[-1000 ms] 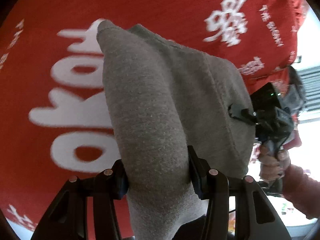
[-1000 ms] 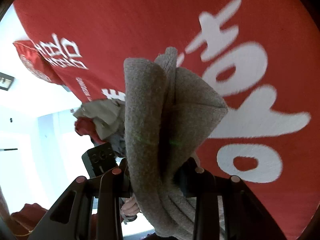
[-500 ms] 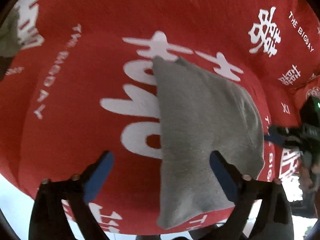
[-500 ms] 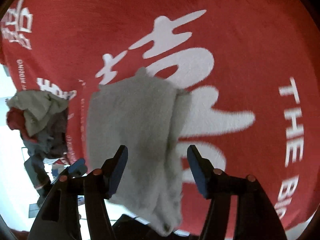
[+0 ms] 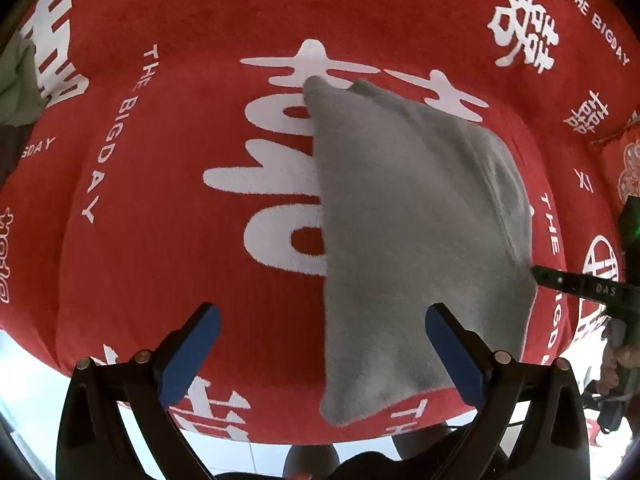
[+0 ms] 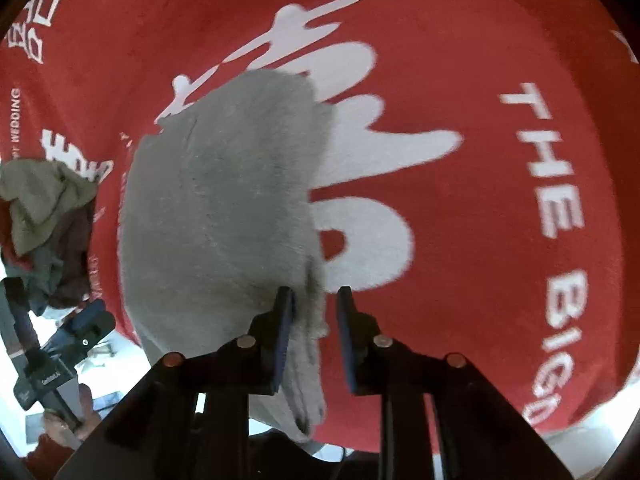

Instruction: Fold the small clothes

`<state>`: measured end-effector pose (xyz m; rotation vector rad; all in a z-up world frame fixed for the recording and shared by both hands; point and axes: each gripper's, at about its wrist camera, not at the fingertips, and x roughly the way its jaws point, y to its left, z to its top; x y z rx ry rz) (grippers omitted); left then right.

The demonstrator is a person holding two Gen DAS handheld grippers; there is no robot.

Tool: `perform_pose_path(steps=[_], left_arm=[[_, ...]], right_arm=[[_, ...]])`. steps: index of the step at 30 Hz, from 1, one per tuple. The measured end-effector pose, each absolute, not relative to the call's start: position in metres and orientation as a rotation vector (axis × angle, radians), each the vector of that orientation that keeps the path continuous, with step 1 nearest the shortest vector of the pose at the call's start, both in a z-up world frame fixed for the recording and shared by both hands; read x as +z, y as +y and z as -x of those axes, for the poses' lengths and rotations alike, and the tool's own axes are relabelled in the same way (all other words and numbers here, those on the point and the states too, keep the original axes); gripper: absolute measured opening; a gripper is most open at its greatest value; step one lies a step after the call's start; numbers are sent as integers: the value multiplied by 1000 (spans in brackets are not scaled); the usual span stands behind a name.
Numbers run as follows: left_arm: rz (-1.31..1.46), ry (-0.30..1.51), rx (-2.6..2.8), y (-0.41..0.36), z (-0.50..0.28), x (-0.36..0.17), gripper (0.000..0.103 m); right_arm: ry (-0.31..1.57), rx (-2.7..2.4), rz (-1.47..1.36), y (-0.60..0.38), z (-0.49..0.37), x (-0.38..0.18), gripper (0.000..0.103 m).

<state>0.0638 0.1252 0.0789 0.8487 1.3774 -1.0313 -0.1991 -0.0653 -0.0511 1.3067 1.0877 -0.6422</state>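
Now | left claw (image 5: 322,344) released wide | right claw (image 6: 314,320) closing around grey garment (image 6: 224,208) edge

A grey knit garment (image 5: 408,240) lies folded on the red cloth (image 5: 160,240) printed with white lettering, covering part of a large white character. It is a flat, roughly trapezoid bundle, with one layered edge showing a seam and one corner drooping off the cloth's edge.
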Motion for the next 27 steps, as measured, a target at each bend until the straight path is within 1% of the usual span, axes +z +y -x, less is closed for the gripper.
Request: perform_pose_path(steps=[3, 7, 11, 13, 15, 17, 20, 24, 25, 27], left_arm=[[-887, 1331, -1036, 126, -55, 85, 102], [-950, 1300, -1023, 124, -42, 85, 103], [-988, 1276, -1004, 125, -35, 85, 103], [-984, 1282, -998, 128, -34, 86, 103], [-981, 1305, -983, 131, -35, 86, 103], [-978, 1310, -987, 134, -34, 89, 102], [-1004, 1294, -993, 136, -30, 91, 103], [-1015, 1302, -991, 138, -29, 92, 103], [-1030, 1304, -982, 138, -28, 92, 103], [-1038, 1314, -981, 139, -27, 93, 103]], right_arm=[[1068, -660, -1271, -52, 205, -28, 24], [1015, -565, -1222, -29, 185, -6, 24], [1088, -520, -1137, -9, 151, -21, 24], [1182, -570, -1098, -2, 152, -44, 23], [1145, -570, -1171, -2, 161, -57, 20], [1101, -588, -1243, -3, 176, -58, 20], [1121, -625, -1270, 0, 193, -57, 24], [1118, -657, -1290, 3, 201, -46, 25], [1118, -664, -1288, 2, 204, -43, 27], [1125, -674, -1294, 3, 204, -35, 27]])
